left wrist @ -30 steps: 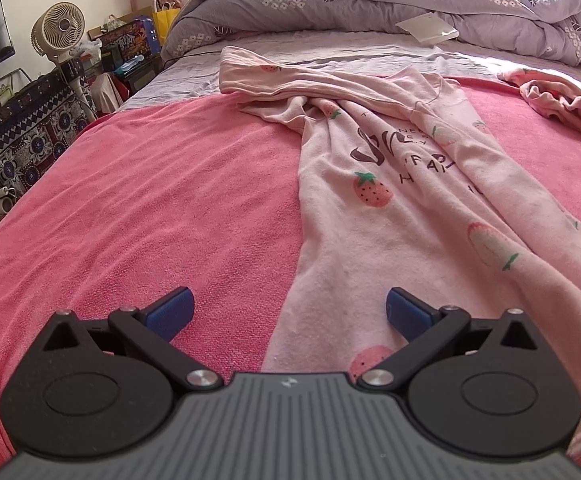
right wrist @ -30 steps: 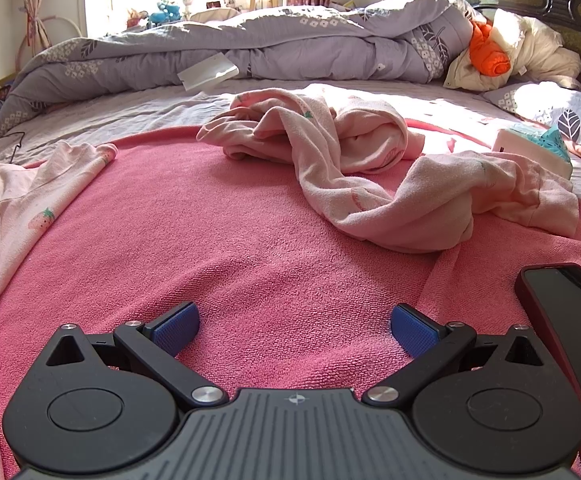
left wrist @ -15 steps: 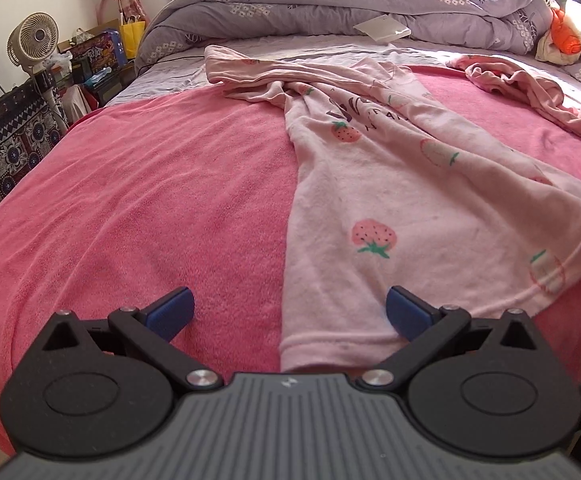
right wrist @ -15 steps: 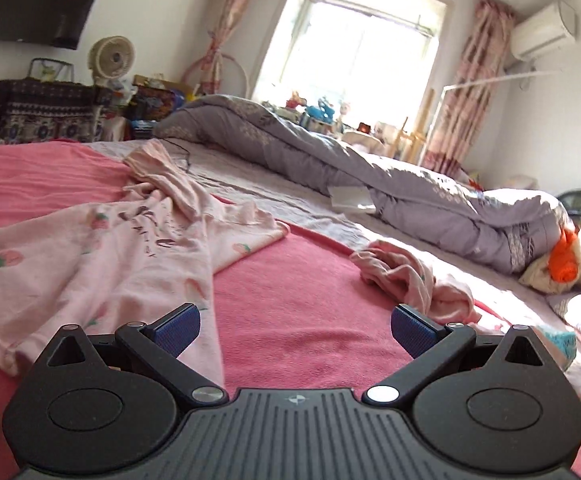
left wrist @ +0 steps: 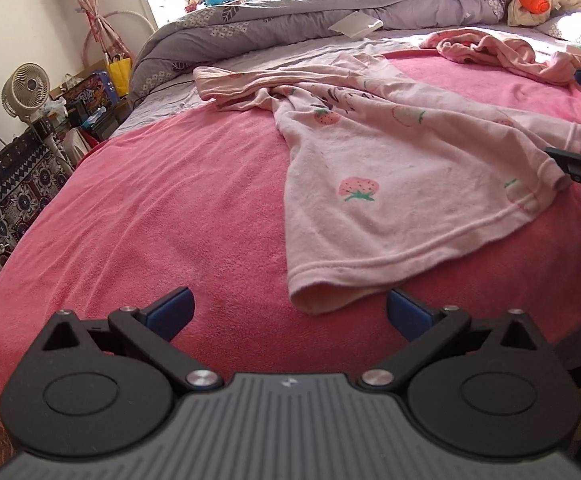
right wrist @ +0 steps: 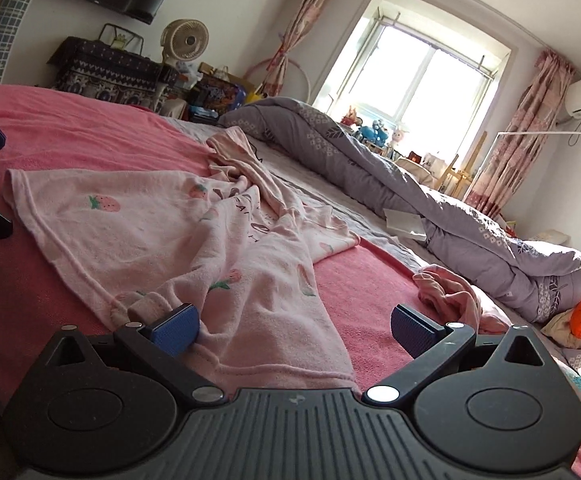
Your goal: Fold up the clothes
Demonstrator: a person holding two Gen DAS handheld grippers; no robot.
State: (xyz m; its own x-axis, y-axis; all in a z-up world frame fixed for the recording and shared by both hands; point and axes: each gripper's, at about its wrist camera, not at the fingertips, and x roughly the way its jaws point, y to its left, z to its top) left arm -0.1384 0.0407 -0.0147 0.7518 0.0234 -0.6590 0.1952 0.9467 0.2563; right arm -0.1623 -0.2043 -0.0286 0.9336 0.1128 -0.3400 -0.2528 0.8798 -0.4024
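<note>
Flanking strawberry shirt [left wrist: 390,184] with illegible, perhaps English, lettering: left gripper [left wrist: 290,312], right gripper [right wrist: 294,330], both spread.

1. The left gripper [left wrist: 289,312] has a matte black body with a ribbed grey plate running along its middle, marked with a small pale logo near the front edge.
2. On each side of it sits a large round black housing with a raised disc, topped by a triangular cut-out.
3. Black link arms cross over the housings, each pinned with silver screws.
4. Its fingertips [left wrist: 172,309] carry blue pads.
5. The right gripper [right wrist: 294,330] is built the same: black shell, ribbed grey centre, silver pivot screws.
6. Its pads [right wrist: 175,330] are blue with a fine dotted texture.
</note>
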